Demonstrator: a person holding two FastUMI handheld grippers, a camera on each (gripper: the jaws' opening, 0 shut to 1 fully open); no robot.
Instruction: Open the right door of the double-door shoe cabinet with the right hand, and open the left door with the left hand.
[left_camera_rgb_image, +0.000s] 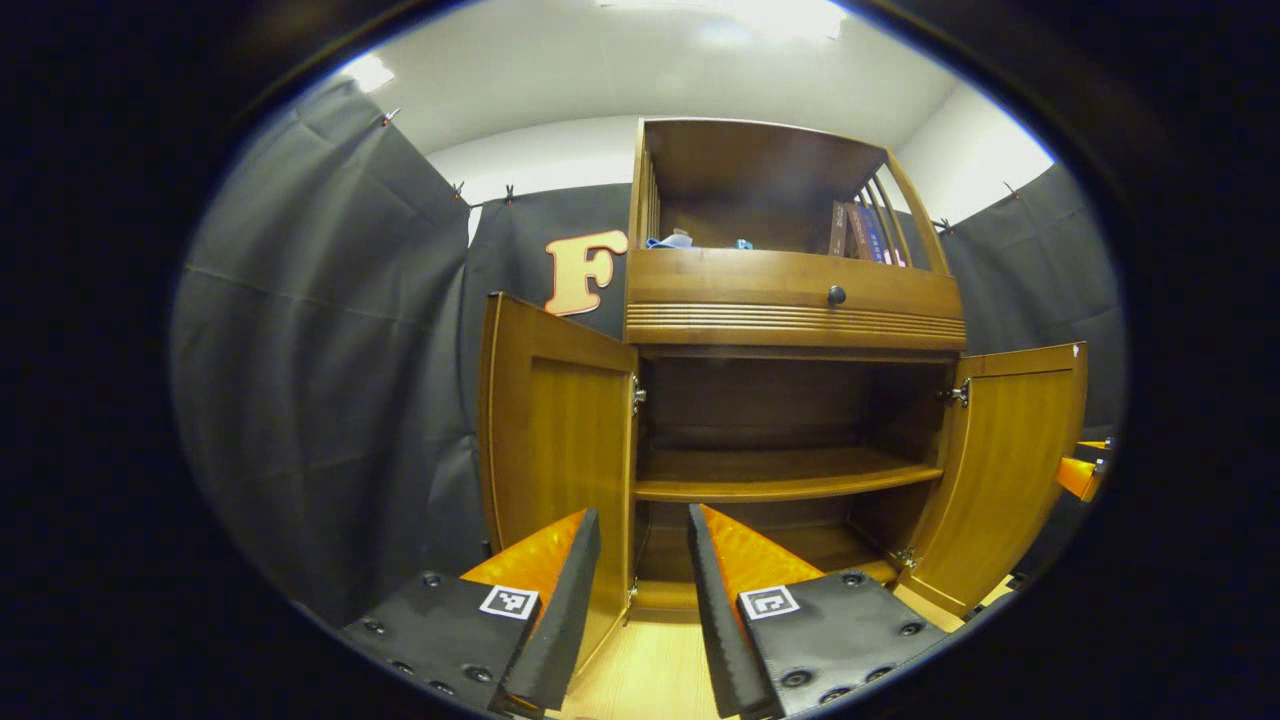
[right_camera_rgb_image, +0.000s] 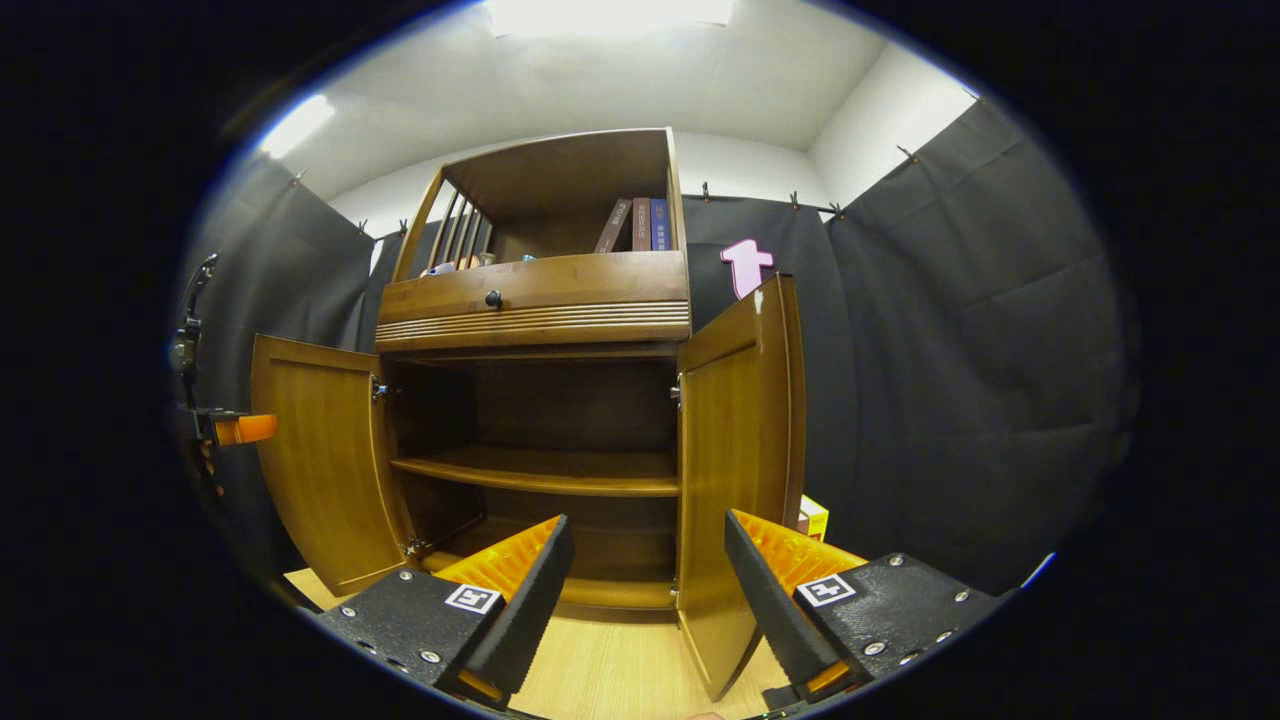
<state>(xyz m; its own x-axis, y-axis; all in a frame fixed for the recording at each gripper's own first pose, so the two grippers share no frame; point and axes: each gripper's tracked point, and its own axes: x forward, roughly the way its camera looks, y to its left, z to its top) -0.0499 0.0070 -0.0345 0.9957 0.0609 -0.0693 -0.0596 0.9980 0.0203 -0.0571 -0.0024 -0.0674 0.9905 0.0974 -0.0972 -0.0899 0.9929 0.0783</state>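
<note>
The wooden shoe cabinet (left_camera_rgb_image: 790, 300) (right_camera_rgb_image: 535, 300) stands with both lower doors swung wide. In the left gripper view the left door (left_camera_rgb_image: 555, 440) hangs just behind my left gripper (left_camera_rgb_image: 643, 520), which is open with the door's free edge running down between its fingers, untouched. The right door (left_camera_rgb_image: 1010, 480) angles outward at the right. In the right gripper view the right door (right_camera_rgb_image: 740, 450) stands edge-on, its lower corner between the fingers of my open right gripper (right_camera_rgb_image: 648, 525). The left door (right_camera_rgb_image: 320, 470) opens to the left. Inside, a bare shelf (left_camera_rgb_image: 785, 475) (right_camera_rgb_image: 540, 470) shows.
Above the doors sits a drawer with a dark knob (left_camera_rgb_image: 836, 295) (right_camera_rgb_image: 492, 298), and books (left_camera_rgb_image: 860, 232) (right_camera_rgb_image: 640, 225) stand in the top shelf. A small yellow box (right_camera_rgb_image: 815, 515) lies behind the right door. An orange finger of the other gripper (left_camera_rgb_image: 1080, 475) (right_camera_rgb_image: 242, 428) pokes in at each view's edge. The floor (left_camera_rgb_image: 650, 670) is light wood.
</note>
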